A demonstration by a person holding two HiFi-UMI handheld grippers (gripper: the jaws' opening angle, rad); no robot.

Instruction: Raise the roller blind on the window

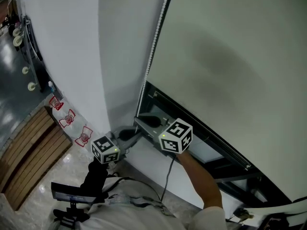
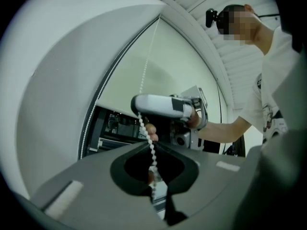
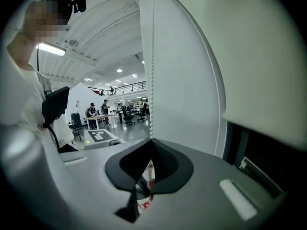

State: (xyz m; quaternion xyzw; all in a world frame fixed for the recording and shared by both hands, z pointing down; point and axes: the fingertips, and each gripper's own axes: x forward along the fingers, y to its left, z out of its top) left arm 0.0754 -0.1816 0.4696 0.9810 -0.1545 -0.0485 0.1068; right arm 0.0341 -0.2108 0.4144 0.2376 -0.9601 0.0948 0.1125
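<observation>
Flanking roller blind (image 1: 230, 56): white wall (image 1: 72, 42); glossy floor (image 1: 9, 95) below.

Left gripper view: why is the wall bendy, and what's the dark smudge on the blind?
Left gripper view: the wide-angle lens bows the wall and blackens the corners. Head view: the smudge on the roller blind looks like a soft shadow. Right gripper view: same bowing.

This is an open-plan office or lab hall. Past the right gripper (image 3: 151, 145), off to its left, people (image 3: 104, 108) stand and sit at desks (image 3: 98, 120) with office chairs (image 3: 128, 115). A railed gallery (image 3: 125, 86) runs above them, under a high ceiling with strip lights (image 3: 50, 48). Nearer that gripper lies 1 square marker board (image 3: 98, 136). Below it spreads a polished grey floor (image 1: 9, 75).
</observation>
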